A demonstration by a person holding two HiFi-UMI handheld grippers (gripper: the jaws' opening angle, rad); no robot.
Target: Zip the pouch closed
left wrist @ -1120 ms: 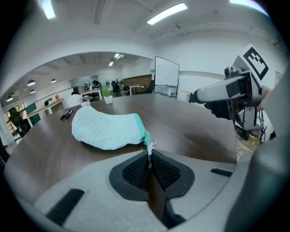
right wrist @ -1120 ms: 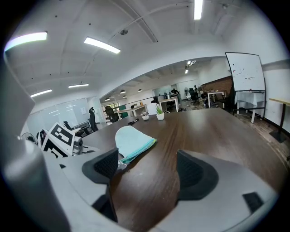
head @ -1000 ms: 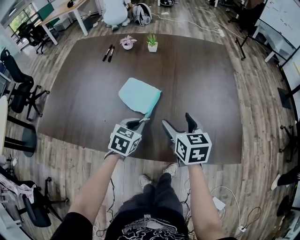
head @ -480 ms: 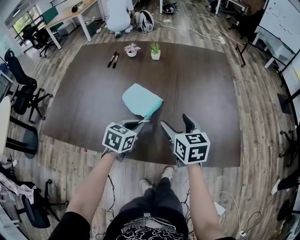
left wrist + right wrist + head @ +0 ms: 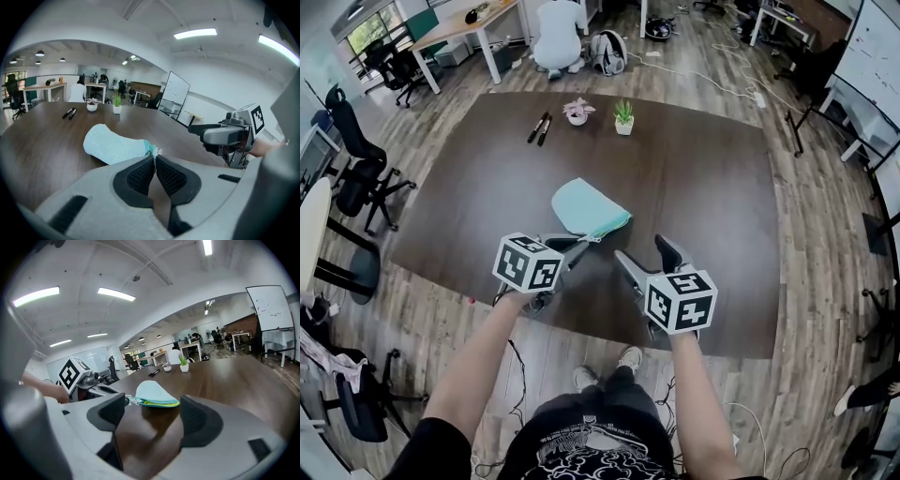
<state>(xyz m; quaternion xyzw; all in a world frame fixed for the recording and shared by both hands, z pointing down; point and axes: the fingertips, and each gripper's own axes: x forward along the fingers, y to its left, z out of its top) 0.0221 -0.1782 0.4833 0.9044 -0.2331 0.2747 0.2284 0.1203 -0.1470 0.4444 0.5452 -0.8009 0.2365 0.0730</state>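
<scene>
On the table (image 5: 703,178), the teal pouch (image 5: 586,206) stretches away from the left gripper (image 5: 578,243), which is clenched on what looks like the zipper pull (image 5: 159,152) at its near end. The right gripper (image 5: 644,251), just right of that end, is empty, its spread jaws having just narrowed.

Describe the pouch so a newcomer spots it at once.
On the big dark table, look just beyond the left tongs, shut on its near end. The pouch is the only pale teal soft thing; markers and potted plants sit far back.
</scene>
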